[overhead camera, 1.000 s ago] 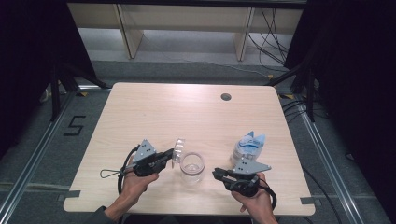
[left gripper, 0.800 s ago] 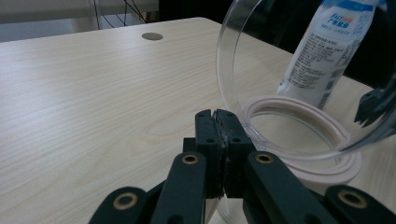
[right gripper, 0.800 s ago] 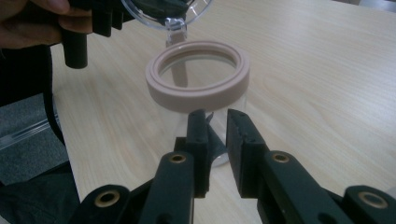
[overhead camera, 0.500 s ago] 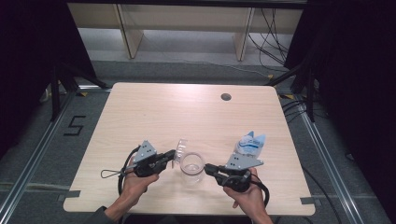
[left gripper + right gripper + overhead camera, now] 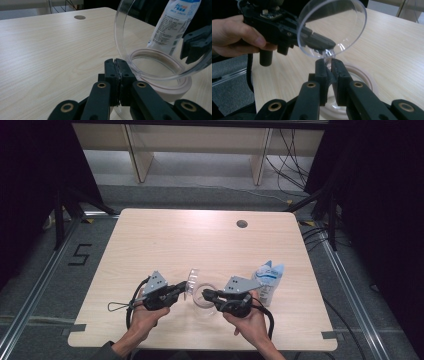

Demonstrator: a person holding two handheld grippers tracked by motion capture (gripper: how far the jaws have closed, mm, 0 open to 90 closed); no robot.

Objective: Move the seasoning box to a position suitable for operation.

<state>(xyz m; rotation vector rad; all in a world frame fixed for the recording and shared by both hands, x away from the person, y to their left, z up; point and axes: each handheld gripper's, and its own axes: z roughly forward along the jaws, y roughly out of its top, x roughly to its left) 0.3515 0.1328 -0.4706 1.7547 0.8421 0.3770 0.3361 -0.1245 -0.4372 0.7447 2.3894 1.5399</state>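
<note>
Clear lid [image 5: 191, 279] pinched upright by left tool [image 5: 183, 287], at worktop [image 5: 200, 240] 6 o'clock. Right tool [image 5: 205, 294], jaws just closing, grips jar [image 5: 204, 298] rim. Bottle [image 5: 268, 281] at 3 o'clock. Step: lid off. Next, I guess: put lid down flat.

A pale wooden surface [image 5: 165, 240] stands on grey floor [image 5: 200, 195]; pale shelving [image 5: 200, 145] sits at 12 o'clock, dark curtains [image 5: 380, 220] at 3 and 9.

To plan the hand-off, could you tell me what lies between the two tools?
In the high view, the clear lid clamped in the left tool and the clear container at the tip of the right tool lie between them.
</note>
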